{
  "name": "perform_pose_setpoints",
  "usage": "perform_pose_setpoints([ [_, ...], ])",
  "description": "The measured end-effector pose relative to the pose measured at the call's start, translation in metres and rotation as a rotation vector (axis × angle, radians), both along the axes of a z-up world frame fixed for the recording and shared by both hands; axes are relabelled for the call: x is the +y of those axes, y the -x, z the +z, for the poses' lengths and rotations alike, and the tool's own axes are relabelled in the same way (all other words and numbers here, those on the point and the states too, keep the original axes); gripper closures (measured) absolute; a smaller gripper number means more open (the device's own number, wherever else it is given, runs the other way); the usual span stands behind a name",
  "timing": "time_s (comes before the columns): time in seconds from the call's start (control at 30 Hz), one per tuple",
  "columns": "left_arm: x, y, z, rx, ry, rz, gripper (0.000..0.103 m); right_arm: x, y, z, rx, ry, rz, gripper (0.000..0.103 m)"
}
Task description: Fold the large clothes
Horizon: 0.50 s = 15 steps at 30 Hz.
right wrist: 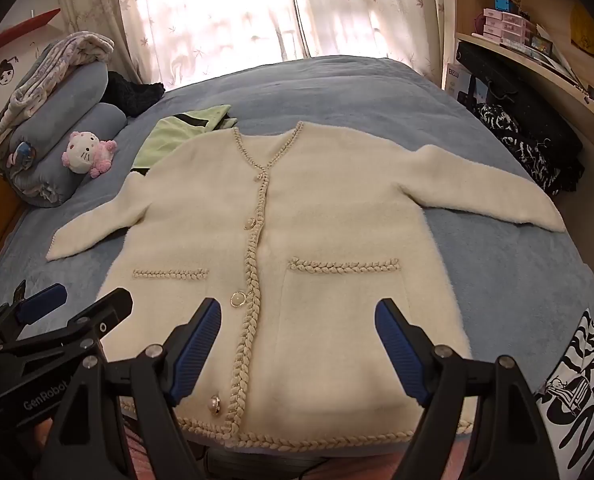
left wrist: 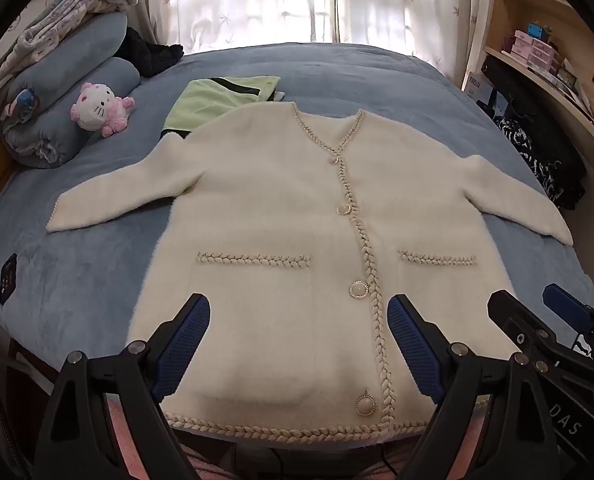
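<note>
A cream fluffy cardigan (left wrist: 281, 208) with braided trim, round buttons and two front pockets lies flat and face up on the blue bed (left wrist: 357, 76), both sleeves spread out; it also shows in the right wrist view (right wrist: 317, 216). My left gripper (left wrist: 299, 320) is open and empty, hovering above the hem over the left pocket. My right gripper (right wrist: 297, 320) is open and empty above the hem over the right pocket. Each gripper shows in the other's view, the right one (left wrist: 537, 316) and the left one (right wrist: 77, 304).
A folded light green garment (left wrist: 221, 98) lies behind the cardigan's left shoulder. Rolled blue bedding (left wrist: 69, 92) and a pink and white plush cat (left wrist: 99, 110) sit at the far left. Dark clothes (left wrist: 537, 156) hang off the right edge by wooden shelves (left wrist: 545, 48). A printed black and white fabric (right wrist: 581, 392) is at the near right.
</note>
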State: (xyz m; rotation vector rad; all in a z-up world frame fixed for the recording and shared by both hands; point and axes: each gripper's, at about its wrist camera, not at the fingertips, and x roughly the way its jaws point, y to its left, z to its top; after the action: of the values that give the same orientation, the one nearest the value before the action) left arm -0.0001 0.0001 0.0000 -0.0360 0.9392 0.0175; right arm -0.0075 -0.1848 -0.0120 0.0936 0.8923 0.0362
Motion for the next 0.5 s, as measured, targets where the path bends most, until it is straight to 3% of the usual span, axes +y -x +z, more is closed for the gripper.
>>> perform_pose_setpoints([
  [0.5, 0.0, 0.0002, 0.0001, 0.005, -0.001, -0.003, 0.014, 0.001, -0.0008, -0.0034, 0.01, 0.001, -0.001, 0.023],
])
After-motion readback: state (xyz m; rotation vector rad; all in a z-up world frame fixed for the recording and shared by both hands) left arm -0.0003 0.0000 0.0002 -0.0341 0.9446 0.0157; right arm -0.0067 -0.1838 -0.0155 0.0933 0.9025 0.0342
